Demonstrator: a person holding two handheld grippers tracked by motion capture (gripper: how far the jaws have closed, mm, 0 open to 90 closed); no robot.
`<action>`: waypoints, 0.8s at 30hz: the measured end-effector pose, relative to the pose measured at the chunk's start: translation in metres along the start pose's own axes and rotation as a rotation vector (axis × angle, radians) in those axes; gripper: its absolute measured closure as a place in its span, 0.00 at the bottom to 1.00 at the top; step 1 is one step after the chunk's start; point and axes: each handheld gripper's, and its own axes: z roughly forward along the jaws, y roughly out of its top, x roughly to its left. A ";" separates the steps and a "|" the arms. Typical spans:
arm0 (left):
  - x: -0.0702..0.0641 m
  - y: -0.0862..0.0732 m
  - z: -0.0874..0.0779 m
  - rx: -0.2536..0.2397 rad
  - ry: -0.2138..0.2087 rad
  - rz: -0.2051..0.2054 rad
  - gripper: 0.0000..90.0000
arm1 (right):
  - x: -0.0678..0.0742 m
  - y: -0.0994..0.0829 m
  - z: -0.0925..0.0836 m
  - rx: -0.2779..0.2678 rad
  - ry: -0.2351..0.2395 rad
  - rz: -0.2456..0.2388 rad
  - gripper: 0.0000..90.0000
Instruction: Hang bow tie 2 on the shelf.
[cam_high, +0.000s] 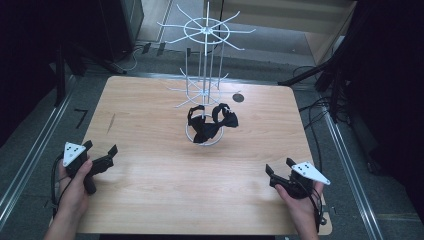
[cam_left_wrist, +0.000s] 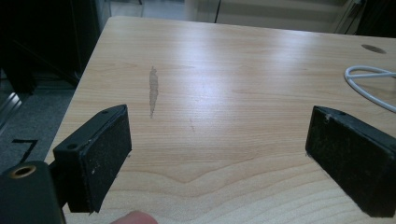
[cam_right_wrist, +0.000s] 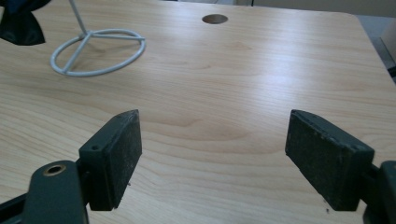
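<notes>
Light wooden table (cam_high: 150, 190), white wire rack (cam_high: 206, 75) standing mid-table, black fabric (cam_high: 210, 122) at its ring base

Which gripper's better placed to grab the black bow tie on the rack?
Roughly even; right gripper has a slight edge: open jaws face the white rack with the black bow tie. Left gripper is open too.

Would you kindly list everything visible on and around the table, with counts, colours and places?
Table: one, light wood, centre.
Wire rack: one, white, tiered with radiating arms, ring base at the table's middle.
Bow ties: black, number unclear, at the rack's base.
Hole: one, dark, round, in the tabletop right of the rack.
Left gripper: one, black, grey plate, near-left edge, jaws apart.
Right gripper: one, black, grey plate, near-right edge, jaws apart.
</notes>
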 end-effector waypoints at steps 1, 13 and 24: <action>0.000 0.000 0.000 -0.001 -0.001 0.001 0.08 | -0.002 -0.001 -0.001 0.001 -0.003 0.000 0.22; -0.001 0.000 0.000 -0.001 0.000 0.001 0.08 | -0.023 -0.013 -0.015 0.010 -0.051 0.019 0.22; -0.001 0.000 0.000 0.000 0.003 0.004 0.08 | -0.037 -0.021 -0.025 0.010 -0.077 0.039 0.22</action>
